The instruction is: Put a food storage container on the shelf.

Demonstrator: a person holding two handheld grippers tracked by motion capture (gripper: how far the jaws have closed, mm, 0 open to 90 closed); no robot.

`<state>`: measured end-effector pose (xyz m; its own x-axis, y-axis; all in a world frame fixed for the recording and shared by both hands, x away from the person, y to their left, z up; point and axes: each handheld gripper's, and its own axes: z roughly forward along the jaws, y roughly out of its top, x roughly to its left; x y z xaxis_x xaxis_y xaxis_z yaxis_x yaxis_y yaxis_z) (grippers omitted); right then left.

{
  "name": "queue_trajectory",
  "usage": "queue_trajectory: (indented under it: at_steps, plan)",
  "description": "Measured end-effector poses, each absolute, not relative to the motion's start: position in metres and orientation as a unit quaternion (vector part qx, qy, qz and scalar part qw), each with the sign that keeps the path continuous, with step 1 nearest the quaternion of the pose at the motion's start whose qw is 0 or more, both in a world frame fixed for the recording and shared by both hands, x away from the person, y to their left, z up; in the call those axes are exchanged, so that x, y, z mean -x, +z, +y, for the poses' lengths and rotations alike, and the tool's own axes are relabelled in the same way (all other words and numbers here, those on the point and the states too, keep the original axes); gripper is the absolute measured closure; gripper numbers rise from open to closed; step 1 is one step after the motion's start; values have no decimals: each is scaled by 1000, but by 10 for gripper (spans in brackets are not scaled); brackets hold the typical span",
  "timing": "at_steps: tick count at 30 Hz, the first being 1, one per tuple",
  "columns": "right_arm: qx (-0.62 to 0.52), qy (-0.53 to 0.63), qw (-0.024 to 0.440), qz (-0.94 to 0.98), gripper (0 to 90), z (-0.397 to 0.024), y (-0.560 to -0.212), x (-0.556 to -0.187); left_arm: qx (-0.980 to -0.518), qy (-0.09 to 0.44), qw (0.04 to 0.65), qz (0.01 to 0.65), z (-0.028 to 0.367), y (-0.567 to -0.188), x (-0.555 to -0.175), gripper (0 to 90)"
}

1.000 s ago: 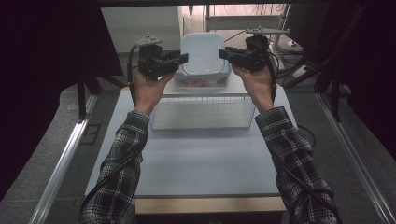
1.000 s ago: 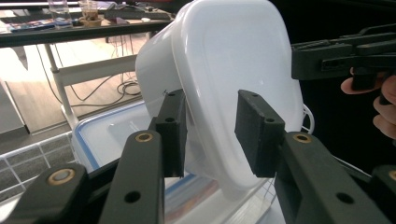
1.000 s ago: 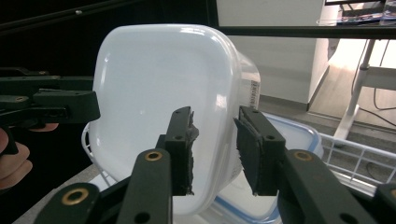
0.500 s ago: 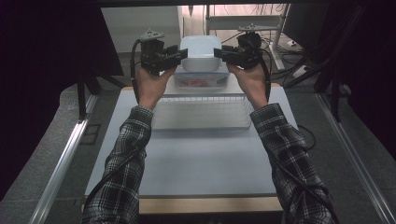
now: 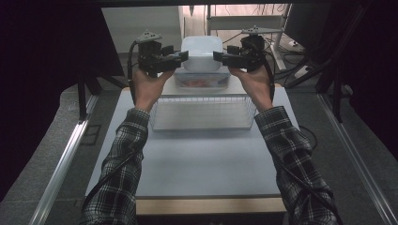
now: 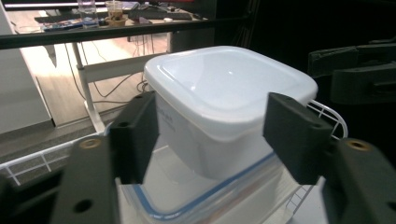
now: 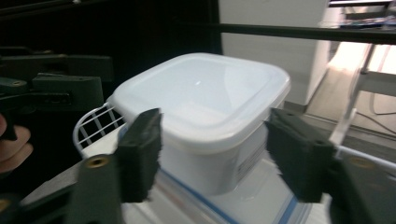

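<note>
A white lidded tub stands on a clear box with a blue-rimmed lid at the far end of the table. My left gripper is at the tub's left side and my right gripper at its right side, both open. In the left gripper view the tub sits between the spread jaws of the left gripper, apart from both pads. The right gripper view shows the tub the same way, inside the open right gripper.
A white wire basket lies on the grey table just in front of the stacked boxes. Wire rim shows beside the lower box. A black frame and dark surroundings flank the table. Desks and cables lie beyond.
Both hands have moved forward and up, away from the person. The grippers now flank the white tub more closely than before. Both stay open.
</note>
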<state>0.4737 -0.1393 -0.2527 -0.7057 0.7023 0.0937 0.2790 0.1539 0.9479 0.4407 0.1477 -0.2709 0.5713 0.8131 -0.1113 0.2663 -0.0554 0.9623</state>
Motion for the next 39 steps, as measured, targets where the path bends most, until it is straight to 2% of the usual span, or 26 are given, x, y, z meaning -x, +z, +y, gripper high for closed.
queue_trajectory:
  at_steps: [3, 5, 9, 25, 39]
  plan:
    - [-327, 560, 183, 739, 208, -143, -257, -471, -688, 248, 562, 388, 149, -277, -435, 215]
    - [-320, 570, 172, 737, 172, -146, -261, -468, -691, 255, 561, 379, 149, -281, -430, 166]
    - [-309, 578, 184, 732, 124, -149, -270, -459, -689, 253, 569, 369, 151, -293, -422, 99]
    - [-287, 593, 172, 732, 71, -161, -317, -428, -695, 213, 600, 334, 149, -339, -384, 32]
    - [-280, 585, 164, 743, 58, -167, -344, -406, -720, 220, 572, 325, 144, -372, -357, 29]
